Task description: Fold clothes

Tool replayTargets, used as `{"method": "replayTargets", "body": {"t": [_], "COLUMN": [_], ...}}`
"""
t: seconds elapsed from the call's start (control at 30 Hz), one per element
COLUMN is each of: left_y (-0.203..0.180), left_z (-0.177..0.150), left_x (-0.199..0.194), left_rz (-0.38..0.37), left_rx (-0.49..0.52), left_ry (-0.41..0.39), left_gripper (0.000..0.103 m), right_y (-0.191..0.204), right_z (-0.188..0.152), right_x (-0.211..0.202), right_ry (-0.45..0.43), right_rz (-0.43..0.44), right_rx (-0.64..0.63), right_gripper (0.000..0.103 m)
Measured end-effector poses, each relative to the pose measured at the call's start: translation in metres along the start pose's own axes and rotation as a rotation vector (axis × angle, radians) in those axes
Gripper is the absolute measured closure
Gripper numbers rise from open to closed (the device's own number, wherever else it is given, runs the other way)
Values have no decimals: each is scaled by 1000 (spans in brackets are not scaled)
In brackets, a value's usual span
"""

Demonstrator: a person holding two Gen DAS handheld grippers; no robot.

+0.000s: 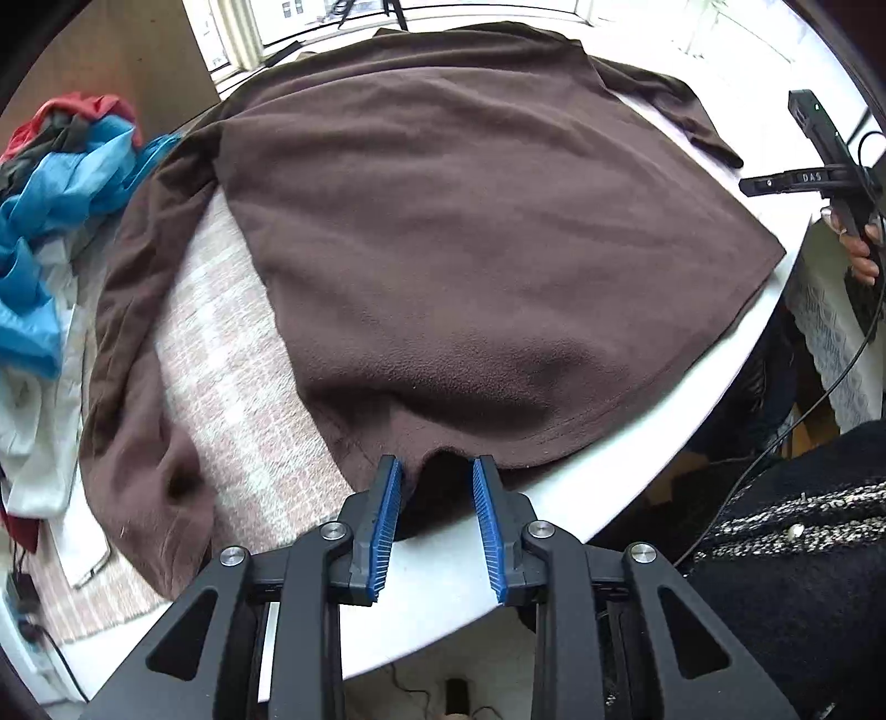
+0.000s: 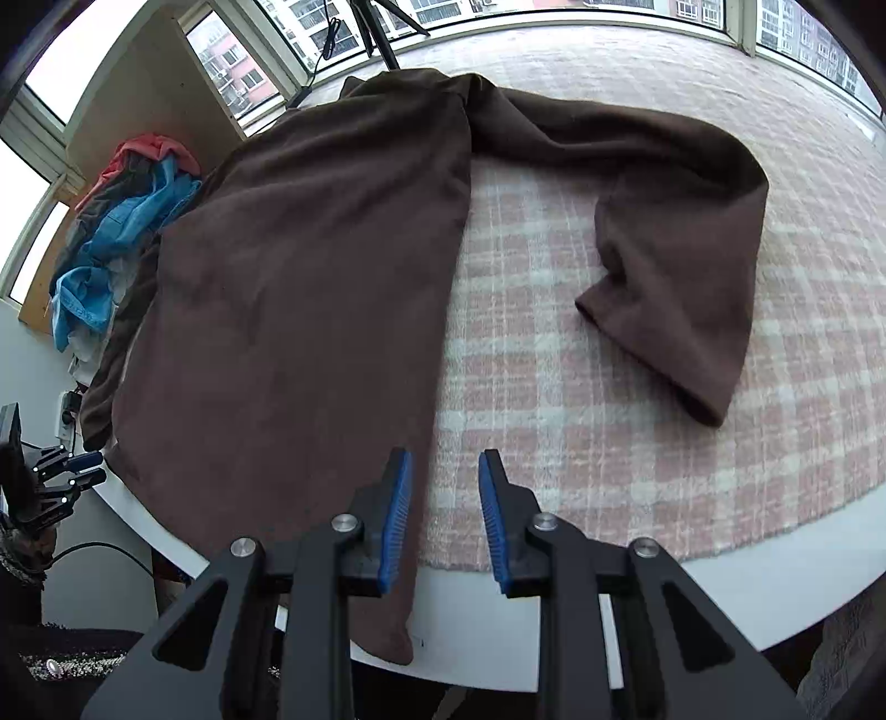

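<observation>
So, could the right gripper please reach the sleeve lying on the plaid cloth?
Probably yes: the right gripper is open, and only bare plaid cloth lies between it and the sleeve.

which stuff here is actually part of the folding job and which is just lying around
In the job:
brown fleece top, spread on the table
left gripper, open at its hem
right gripper, open by its side edge

Lying about:
pile of blue and red clothes
pink checked cloth under the top
tripod
</observation>
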State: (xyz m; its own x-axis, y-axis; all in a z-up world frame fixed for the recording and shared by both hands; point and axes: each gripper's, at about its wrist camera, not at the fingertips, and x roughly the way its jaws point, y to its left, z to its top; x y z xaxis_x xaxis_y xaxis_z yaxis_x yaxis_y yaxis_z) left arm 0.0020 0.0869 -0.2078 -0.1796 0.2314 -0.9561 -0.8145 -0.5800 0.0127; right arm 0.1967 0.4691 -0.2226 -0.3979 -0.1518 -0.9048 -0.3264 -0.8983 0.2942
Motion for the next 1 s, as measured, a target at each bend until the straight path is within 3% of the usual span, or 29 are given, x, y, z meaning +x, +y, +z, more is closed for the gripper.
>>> {"method": "replayTargets", "body": {"t": [0.1, 0.2, 0.33, 0.37, 0.4, 0.47, 0.67, 0.83, 0.9, 1.0], "left_y": [1, 13, 25, 29, 32, 28, 24, 28, 23, 24], "left_z": [0, -8, -25, -32, -40, -53, -52, -54, -58, -61], "left_x": [11, 11, -14, -28, -46, -70, -36, -86, -75, -52], "left_rz": [79, 84, 79, 70, 61, 25, 7, 28, -9, -42], "left_rx": [38, -5, -63, -95, -125, -164, -144, -146, -133, -149], "left_ry": [-6, -44, -112, -125, -154, -216, -126, -223, -202, -136], "left_gripper": [76, 99, 99, 99, 99, 99, 99, 99, 99, 99], "right_y": [13, 30, 50, 55, 60, 71, 72, 86, 89, 80], "right_z": [-20, -33, -39, -40, -41, -44, -41, -33, -34, -37], "right_x": [6, 9, 14, 16, 17, 20, 19, -22, -29, -8], "right_ry": [24, 33, 44, 46, 49, 54, 68, 4, -12, 62], "right_rz": [-47, -100, -144, -155, -166, -189, -215, -174, -190, -223], "right_rx": [-9, -40, -105, -122, -139, -173, -146, -167, -184, -165], "right_gripper": [76, 66, 66, 70, 86, 96, 98, 98, 98, 98]}}
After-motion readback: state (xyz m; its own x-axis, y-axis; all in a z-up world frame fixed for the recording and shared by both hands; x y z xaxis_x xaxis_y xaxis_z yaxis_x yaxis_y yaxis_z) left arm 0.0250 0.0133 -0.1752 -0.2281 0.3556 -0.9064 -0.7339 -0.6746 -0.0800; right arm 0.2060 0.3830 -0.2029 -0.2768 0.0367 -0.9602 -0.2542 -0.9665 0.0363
